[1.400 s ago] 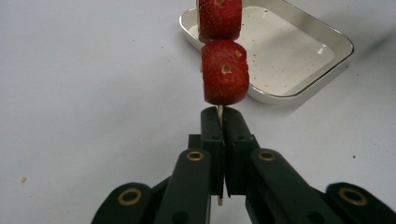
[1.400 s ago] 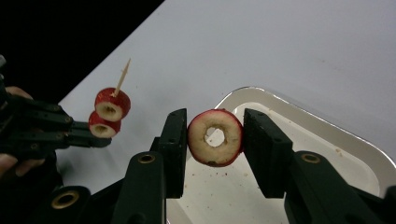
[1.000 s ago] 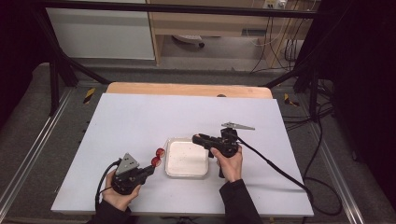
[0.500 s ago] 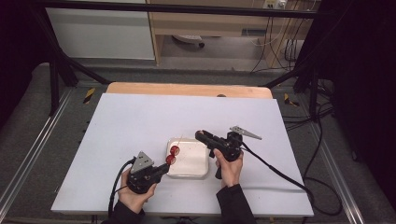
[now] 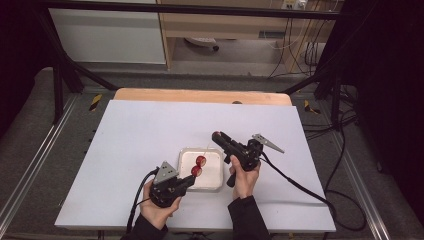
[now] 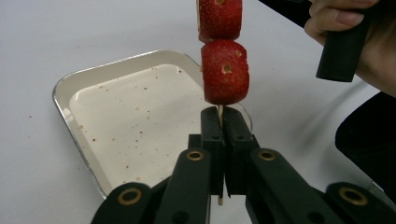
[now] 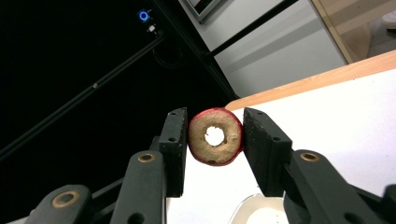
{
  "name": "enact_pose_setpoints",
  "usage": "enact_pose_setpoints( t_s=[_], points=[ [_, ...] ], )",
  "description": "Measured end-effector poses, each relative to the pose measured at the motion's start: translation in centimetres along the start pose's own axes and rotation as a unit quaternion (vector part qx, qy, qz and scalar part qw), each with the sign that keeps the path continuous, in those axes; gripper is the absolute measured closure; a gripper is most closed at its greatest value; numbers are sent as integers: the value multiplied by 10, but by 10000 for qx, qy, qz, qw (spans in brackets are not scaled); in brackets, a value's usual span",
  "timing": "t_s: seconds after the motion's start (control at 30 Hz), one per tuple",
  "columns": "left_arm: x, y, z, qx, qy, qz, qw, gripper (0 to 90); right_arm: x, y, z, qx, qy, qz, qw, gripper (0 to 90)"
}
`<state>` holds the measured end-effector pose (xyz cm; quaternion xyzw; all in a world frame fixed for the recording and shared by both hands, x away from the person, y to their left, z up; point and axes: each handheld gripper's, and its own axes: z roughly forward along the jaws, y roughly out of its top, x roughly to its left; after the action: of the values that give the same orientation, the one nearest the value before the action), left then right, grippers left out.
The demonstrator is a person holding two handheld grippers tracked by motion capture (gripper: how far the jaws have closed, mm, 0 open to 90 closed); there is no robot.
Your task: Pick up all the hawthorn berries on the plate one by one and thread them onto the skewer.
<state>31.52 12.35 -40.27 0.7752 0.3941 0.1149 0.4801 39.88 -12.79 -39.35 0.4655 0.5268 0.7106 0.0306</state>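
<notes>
Over the speckled, otherwise empty tray (image 6: 93, 116), the left gripper (image 6: 223, 122) pinches a skewer (image 6: 219, 111) bearing two strawberries (image 6: 225, 70). Pressed between the right gripper (image 7: 215, 135) jaws is a ring-shaped slice (image 7: 215, 136), possibly apple.

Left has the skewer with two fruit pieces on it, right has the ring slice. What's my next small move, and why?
Probably bring the right hand-held gripper down to line the ring slice's hole up with the bare skewer tip above the two fruit pieces. The left hand-held gripper clamps the stick over the tray, and the slice is already cored.
</notes>
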Motion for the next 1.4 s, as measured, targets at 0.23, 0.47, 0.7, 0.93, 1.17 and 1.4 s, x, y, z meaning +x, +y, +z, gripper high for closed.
enact_pose_setpoints(
  t_s=[0.23, 0.47, 0.7, 0.93, 1.17, 1.4],
  points=[
    [0, 3, 5, 1, -44, -125, 9999, 881, 1, -3, 1, -205, 46, 28, 9998, 617],
    [0, 5, 9, 9, -102, -200, 9997, 882, 2, -6, 1, -292, 111, 44, 9995, 617],
    [-2, 6, 12, -3, -132, -233, 9996, 881, 1, -7, 1, -310, 135, -11, 9994, 618],
    [0, 6, 11, -37, -121, -262, 9996, 881, 2, -9, 1, -310, 153, 16, 9994, 618],
    [-1, 7, 12, -59, -135, -315, 9994, 881, 2, -11, 2, -288, 149, -11, 9995, 618],
    [-3, 9, 16, -83, -128, -426, 9990, 882, 2, -15, 2, -319, 145, -9, 9994, 619]
  ],
)
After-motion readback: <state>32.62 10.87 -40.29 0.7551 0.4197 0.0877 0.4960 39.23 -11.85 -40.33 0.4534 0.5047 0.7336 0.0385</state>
